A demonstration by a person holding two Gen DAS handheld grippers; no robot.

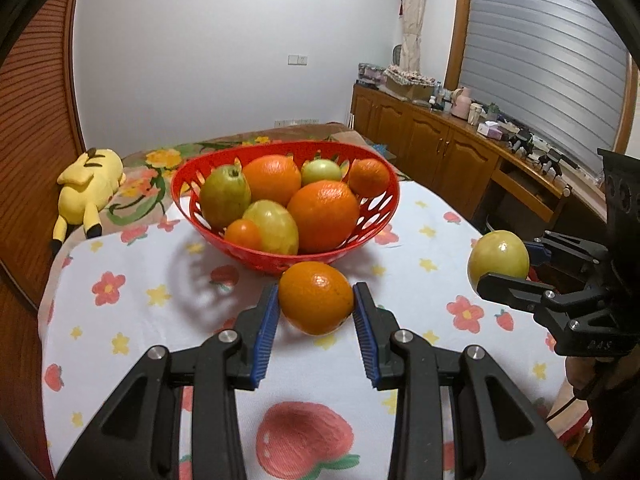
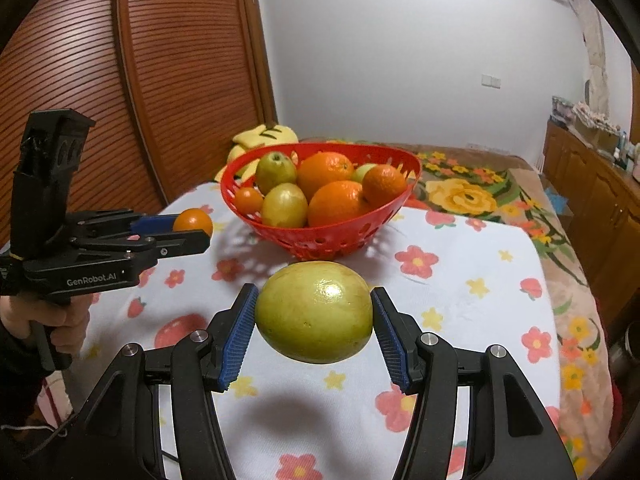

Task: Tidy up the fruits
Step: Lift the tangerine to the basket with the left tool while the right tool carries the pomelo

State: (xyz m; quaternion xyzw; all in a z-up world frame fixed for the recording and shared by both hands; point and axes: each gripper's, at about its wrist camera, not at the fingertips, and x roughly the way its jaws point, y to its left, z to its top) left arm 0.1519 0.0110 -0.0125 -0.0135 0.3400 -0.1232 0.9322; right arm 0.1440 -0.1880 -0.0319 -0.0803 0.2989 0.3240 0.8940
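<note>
In the basket (image 1: 192,200), a small greenish fruit (image 1: 320,171) shows only its top behind the big oranges, and the basket's near wall covers the undersides of the front fruits. In the right wrist view the yellow plush (image 2: 262,136) beyond the table's far left corner is mostly hidden behind the basket, and the held orange (image 2: 193,221) is partly covered by the left gripper's (image 2: 191,229) near finger. The clutter on the sideboard (image 1: 460,136) is too small and blurred to name, and the right gripper's (image 1: 505,267) body runs off the left wrist view's right edge.
</note>
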